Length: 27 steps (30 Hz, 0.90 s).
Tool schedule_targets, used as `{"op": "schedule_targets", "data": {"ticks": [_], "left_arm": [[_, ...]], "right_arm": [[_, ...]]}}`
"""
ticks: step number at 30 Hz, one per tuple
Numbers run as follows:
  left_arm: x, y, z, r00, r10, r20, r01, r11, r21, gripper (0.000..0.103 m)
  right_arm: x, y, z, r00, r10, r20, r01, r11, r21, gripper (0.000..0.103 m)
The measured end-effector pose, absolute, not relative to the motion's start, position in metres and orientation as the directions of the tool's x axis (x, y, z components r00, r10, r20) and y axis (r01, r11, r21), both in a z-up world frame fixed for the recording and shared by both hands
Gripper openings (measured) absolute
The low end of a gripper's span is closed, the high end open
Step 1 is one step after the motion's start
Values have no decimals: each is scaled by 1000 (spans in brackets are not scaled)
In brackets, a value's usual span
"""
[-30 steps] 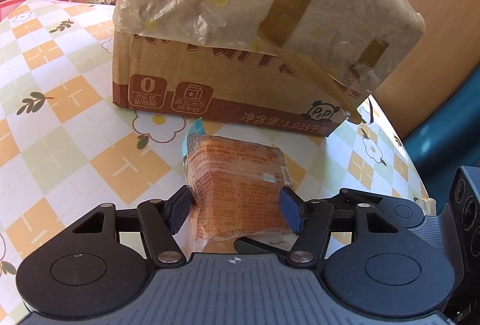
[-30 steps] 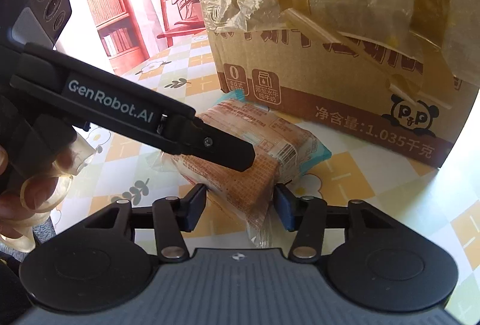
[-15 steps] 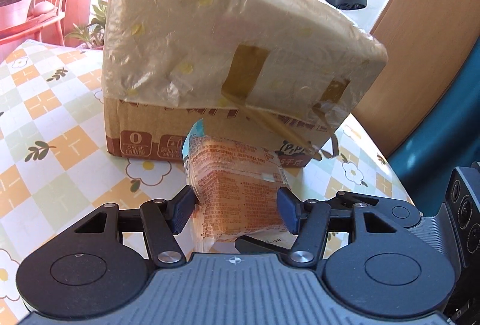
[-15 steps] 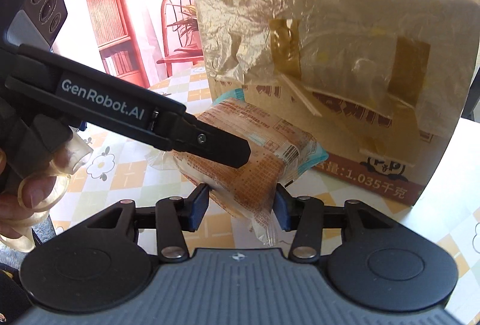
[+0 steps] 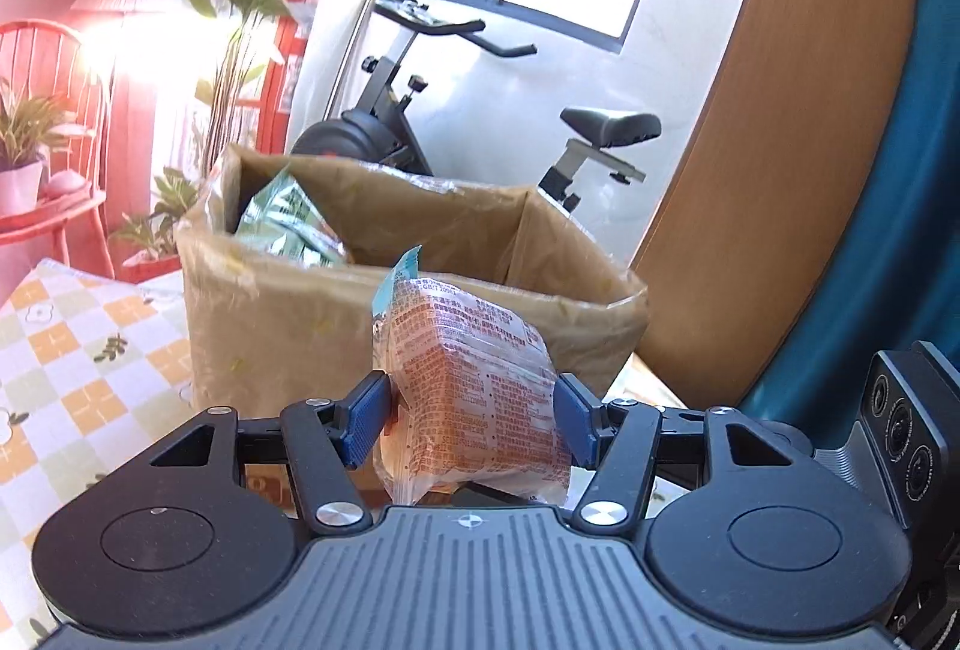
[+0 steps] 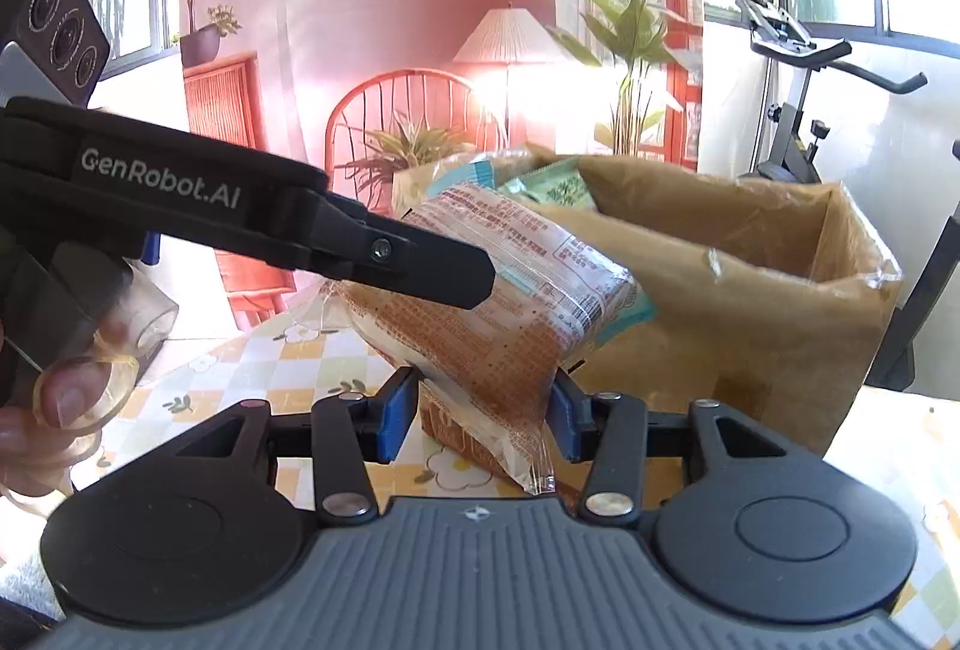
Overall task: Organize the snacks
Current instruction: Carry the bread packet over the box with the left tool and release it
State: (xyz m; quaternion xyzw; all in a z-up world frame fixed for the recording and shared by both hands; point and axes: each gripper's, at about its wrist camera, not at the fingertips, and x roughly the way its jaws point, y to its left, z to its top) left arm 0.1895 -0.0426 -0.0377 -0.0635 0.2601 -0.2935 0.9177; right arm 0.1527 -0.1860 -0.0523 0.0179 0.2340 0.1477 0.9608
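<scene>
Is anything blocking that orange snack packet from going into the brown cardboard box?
Nothing visible does. The orange plastic snack packet hangs at about rim height before the open, plastic-lined brown cardboard box; green packets fill only its far-left corner.

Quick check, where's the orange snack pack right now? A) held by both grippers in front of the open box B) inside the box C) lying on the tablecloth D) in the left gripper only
A: the orange snack pack sits between the pads of the left gripper and of the right gripper, lifted in front of the open cardboard box, not inside it.
</scene>
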Motion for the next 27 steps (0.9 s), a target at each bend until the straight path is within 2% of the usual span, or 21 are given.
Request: {"op": "schedule_targets", "data": {"ticks": [7, 12, 19, 27], "left_arm": [[205, -58, -2, 708, -597, -377, 541, 802, -255, 62], [232, -68, 8, 701, -614, -363, 551, 789, -271, 62], [290, -90, -1, 678, -619, -396, 553, 785, -280, 60], [341, -110, -31, 662, -586, -468, 497, 810, -312, 60]], "right_arm": [[166, -200, -9, 877, 271, -396, -266, 962, 69, 48], [189, -212, 5, 889, 246, -386, -255, 967, 28, 48], [244, -239, 4, 880, 201, -430, -241, 970, -40, 48], [290, -271, -21, 847, 175, -502, -206, 979, -5, 48]]}}
